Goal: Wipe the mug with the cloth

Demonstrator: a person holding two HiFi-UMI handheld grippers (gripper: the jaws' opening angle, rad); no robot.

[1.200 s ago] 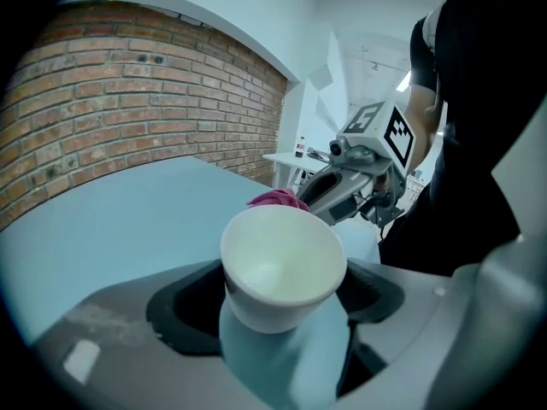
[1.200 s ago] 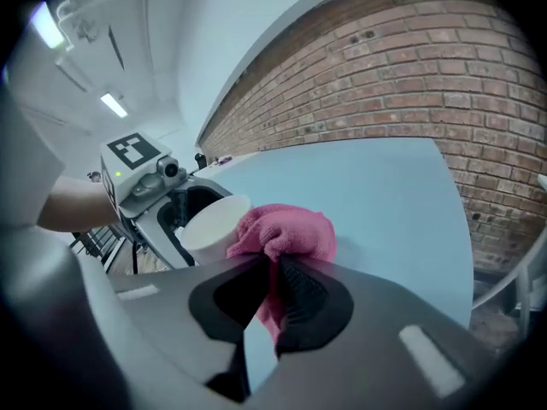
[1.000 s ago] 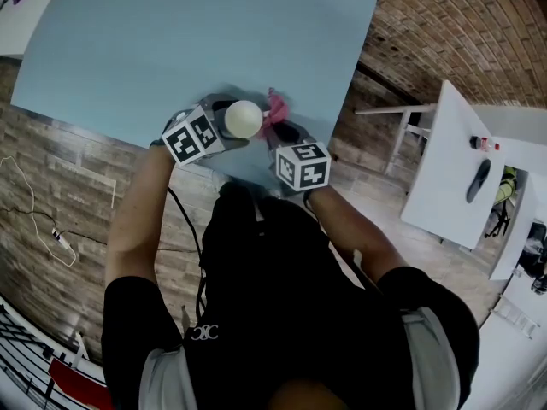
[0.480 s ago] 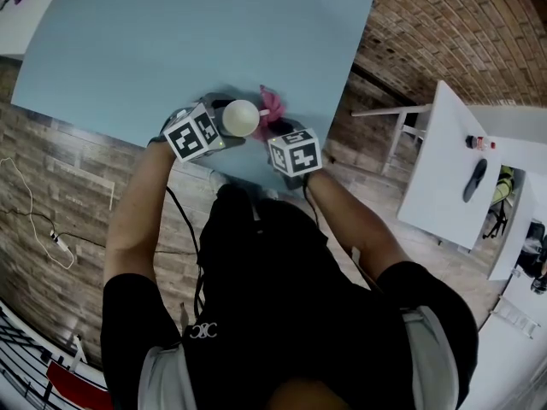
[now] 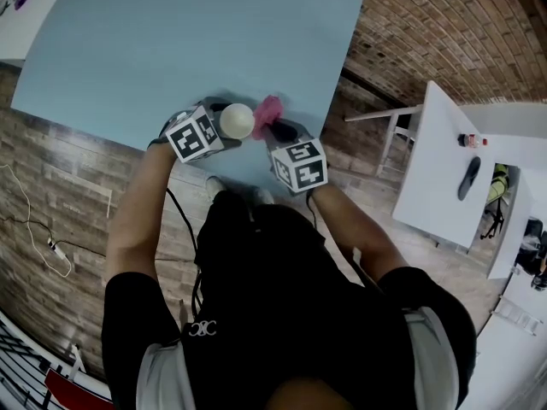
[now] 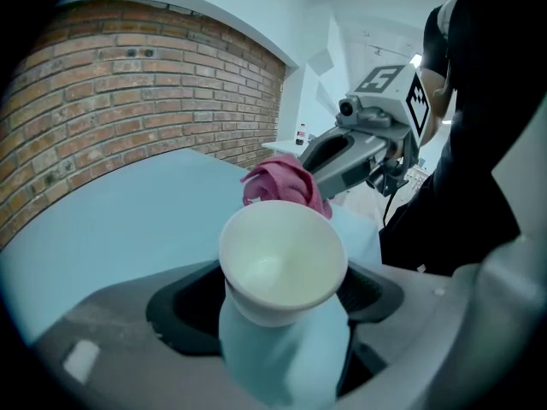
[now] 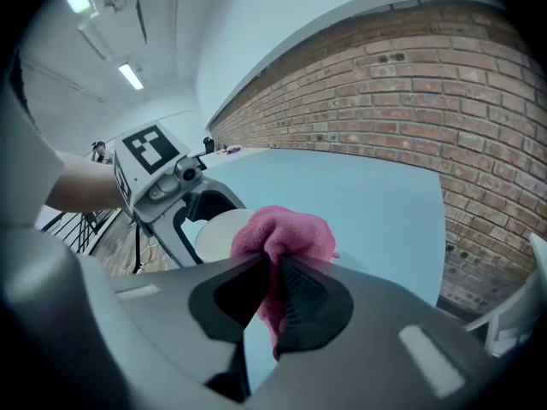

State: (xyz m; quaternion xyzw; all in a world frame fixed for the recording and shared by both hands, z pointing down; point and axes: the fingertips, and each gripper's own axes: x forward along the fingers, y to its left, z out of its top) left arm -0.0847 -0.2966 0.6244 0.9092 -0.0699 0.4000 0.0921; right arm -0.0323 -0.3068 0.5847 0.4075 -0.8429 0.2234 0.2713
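Observation:
A pale mug (image 6: 282, 267) with a cream inside sits between the jaws of my left gripper (image 5: 224, 131), which is shut on its body; the mug's mouth (image 5: 237, 120) faces up toward the head camera. My right gripper (image 5: 275, 128) is shut on a bunched pink cloth (image 7: 280, 239). The cloth (image 5: 267, 112) rests against the mug's right rim, and shows just behind that rim (image 6: 278, 180) in the left gripper view. Both grippers hover over the near edge of the light blue table (image 5: 188, 41).
A brick wall (image 5: 444, 24) runs along the table's far right side. A white table (image 5: 440, 173) with a dark object and a small bottle stands to the right. Wood-look floor (image 5: 51, 178) and a cable lie at the left.
The pink cloth has shifted along the mug's right rim, and the right gripper has swung slightly with it. The left gripper still holds the mug in about the same place.

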